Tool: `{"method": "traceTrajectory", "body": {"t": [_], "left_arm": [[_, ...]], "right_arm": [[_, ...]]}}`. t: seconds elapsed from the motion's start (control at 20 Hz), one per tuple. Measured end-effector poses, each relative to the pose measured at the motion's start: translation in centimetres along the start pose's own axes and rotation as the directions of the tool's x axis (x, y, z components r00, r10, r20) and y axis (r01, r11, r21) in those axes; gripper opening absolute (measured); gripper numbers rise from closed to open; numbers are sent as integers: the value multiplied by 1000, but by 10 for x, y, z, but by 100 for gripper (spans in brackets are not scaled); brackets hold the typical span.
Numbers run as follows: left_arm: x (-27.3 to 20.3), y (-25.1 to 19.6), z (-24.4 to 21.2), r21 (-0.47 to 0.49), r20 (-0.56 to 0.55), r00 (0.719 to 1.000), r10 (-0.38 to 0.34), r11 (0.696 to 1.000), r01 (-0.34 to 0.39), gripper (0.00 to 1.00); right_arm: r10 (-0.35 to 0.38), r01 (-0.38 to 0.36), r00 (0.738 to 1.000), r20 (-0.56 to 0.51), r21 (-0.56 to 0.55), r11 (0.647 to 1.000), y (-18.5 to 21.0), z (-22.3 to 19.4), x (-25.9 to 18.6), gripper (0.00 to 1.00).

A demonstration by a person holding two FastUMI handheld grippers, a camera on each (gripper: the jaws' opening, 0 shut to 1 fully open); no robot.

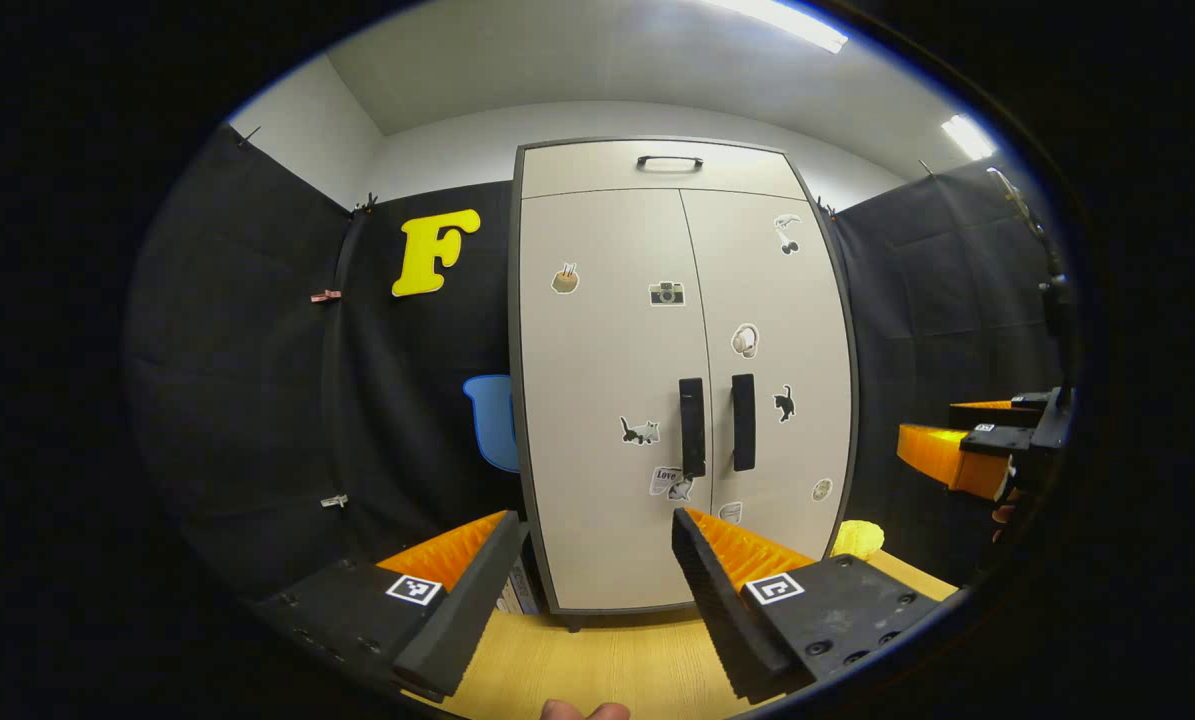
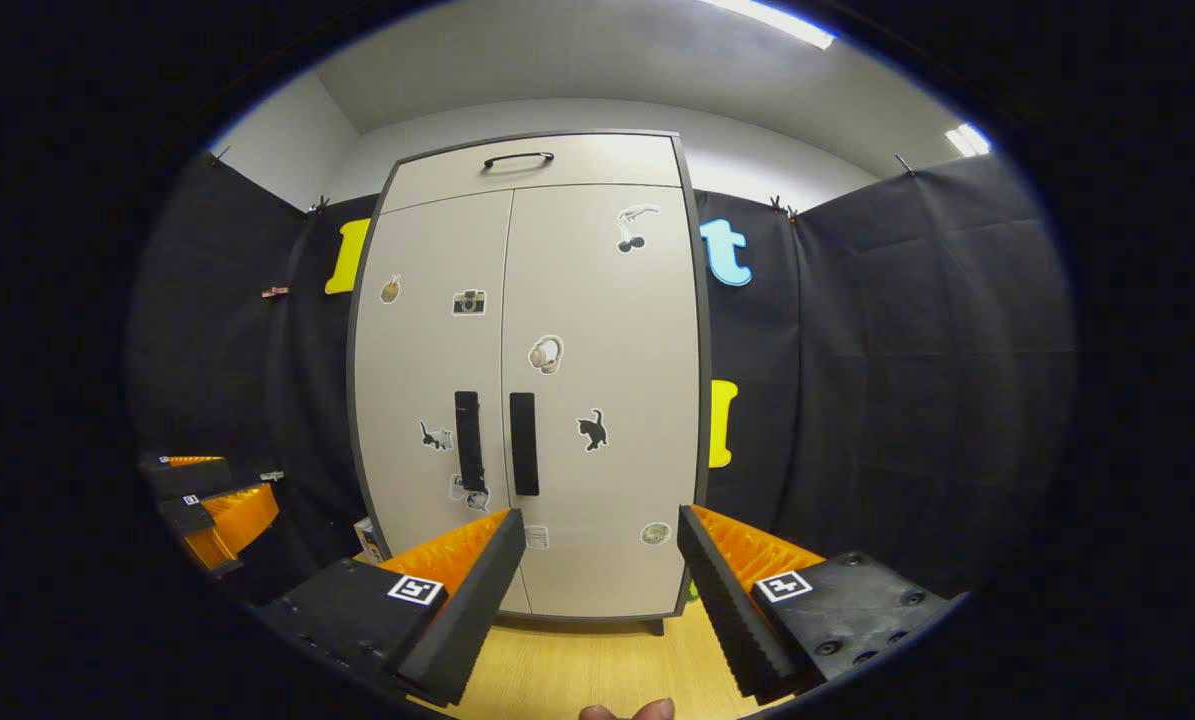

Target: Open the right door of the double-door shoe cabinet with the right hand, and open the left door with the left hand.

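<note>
Two doors are shut on the shoe cabinet (image 1: 682, 380), which stands on the tabletop (image 1: 607, 660). In the left gripper view, the left claw (image 1: 592, 525) is wide open, holding nothing, well back from the left handle (image 1: 692, 427). In the right gripper view, the right claw (image 2: 597, 525) is wide open and empty too. It should go first: move up to the right handle (image 2: 524, 443), pinch it, and pull gently.

The shoe cabinet (image 1: 682, 380) is standing on the table (image 1: 607, 665), toward its back edge, backing onto the booth's wall. Its left door (image 1: 607, 400) and right door (image 1: 777, 370) are sitting closed side by side, their two handles (image 1: 692, 427) (image 1: 744, 422) flanking the centre seam. A drawer (image 1: 662, 168) is sitting above both doors.
</note>
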State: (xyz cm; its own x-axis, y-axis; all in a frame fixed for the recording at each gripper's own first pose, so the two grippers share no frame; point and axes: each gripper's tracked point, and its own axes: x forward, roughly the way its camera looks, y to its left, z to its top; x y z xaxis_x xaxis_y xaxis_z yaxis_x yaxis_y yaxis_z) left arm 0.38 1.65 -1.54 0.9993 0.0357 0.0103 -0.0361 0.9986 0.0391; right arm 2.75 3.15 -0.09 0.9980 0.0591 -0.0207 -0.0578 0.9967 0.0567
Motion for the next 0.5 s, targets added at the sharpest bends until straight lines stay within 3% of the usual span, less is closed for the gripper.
{"method": "traceTrajectory", "body": {"t": [0.5], "left_arm": [[3, 17, -14, -13, -20, 1000, 5, 1000, -5, 95]], "right_arm": [[37, -38, 999, 39, 49, 998, 30, 24, 76, 97]]}}
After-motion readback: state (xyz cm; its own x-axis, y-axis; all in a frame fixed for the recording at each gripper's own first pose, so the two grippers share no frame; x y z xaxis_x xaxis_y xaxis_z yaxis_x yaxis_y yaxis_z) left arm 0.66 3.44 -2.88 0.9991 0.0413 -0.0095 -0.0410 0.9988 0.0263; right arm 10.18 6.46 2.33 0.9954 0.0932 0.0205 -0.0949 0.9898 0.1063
